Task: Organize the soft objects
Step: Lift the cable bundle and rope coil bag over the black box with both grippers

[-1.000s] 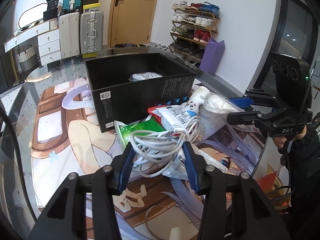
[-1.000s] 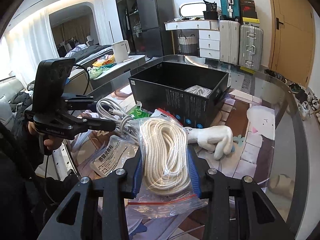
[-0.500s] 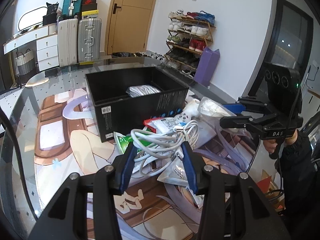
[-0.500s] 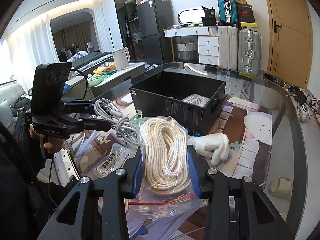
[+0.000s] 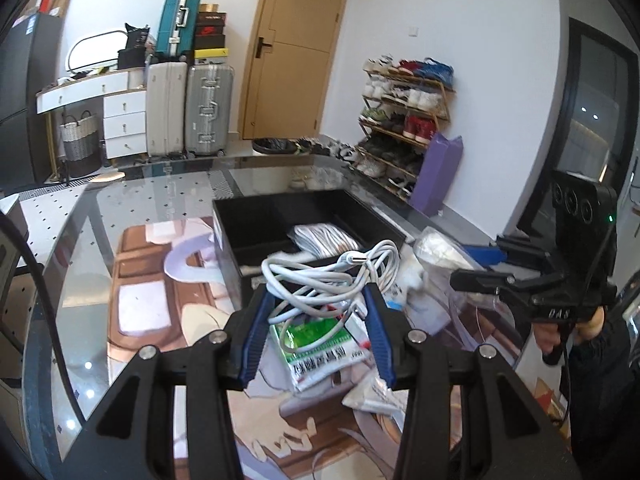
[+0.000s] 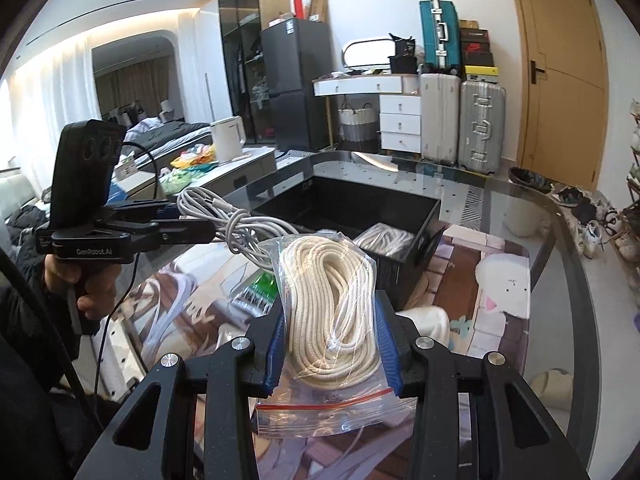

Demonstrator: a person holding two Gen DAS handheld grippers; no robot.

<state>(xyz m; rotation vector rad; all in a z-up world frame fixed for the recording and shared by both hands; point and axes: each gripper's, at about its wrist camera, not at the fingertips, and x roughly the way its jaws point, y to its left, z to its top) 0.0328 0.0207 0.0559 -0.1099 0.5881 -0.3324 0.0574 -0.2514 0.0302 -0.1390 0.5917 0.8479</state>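
Note:
My left gripper [image 5: 318, 296] is shut on a tangled white charging cable [image 5: 328, 268], held in the air just short of the black box [image 5: 240, 220]. The box holds one white coil in a bag [image 5: 326, 240]. My right gripper [image 6: 330, 308] is shut on a clear zip bag of cream rope [image 6: 328, 280], lifted above the table near the box's corner [image 6: 420, 240]. The right wrist view shows the left gripper [image 6: 192, 228] at the left with the cable [image 6: 240, 228] hanging from it. In the left wrist view the right gripper [image 5: 480, 276] is at the right.
A green packet [image 5: 316, 332] and other soft packets lie on the glass table [image 5: 140, 208] below the cable. A white glove [image 6: 428, 320] lies beside the box. Suitcases, drawers and a shoe rack stand beyond the table.
My left gripper has risen with the cable, lifting it off the pile of packets and closer to the box. The right gripper keeps its hold on the rope bag, nearly still.

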